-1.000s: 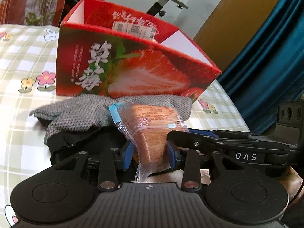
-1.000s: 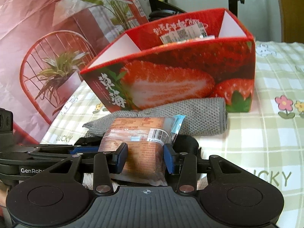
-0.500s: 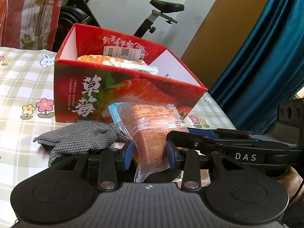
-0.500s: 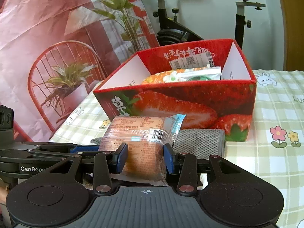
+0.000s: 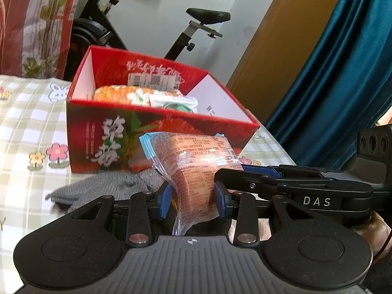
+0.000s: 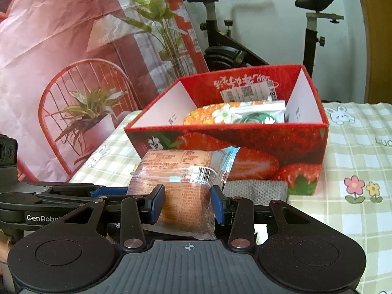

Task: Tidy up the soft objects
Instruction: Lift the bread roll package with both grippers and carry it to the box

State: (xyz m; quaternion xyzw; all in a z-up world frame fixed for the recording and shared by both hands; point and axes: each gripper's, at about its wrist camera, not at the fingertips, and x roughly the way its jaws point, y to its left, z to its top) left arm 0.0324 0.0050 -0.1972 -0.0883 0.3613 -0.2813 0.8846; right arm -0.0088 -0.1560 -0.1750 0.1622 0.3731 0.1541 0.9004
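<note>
While both grippers close on the same clear-wrapped bread packet, it hangs clear of the checked tablecloth, in front of the red strawberry box and lower than its rim. The left gripper has its blue pads pressed against the packet's lower part, jaws narrowed to the packet's width, with a loose tail of wrapper hanging below them. In the right wrist view the right gripper does likewise, its pads squeezing the packet from either side just under the barcode; the blue-edged seal of the wrapper sticks up toward the box. The other tool's black arm lies close alongside in each view. The box stands open on the cloth and holds an orange flowered pouch and a white packet with green print, side by side against the far wall. A grey knitted cloth lies flat on the table beside the box's near wall, below the lifted packet. An exercise bike stands behind the table, and a teal curtain hangs at the right of the left wrist view.
</note>
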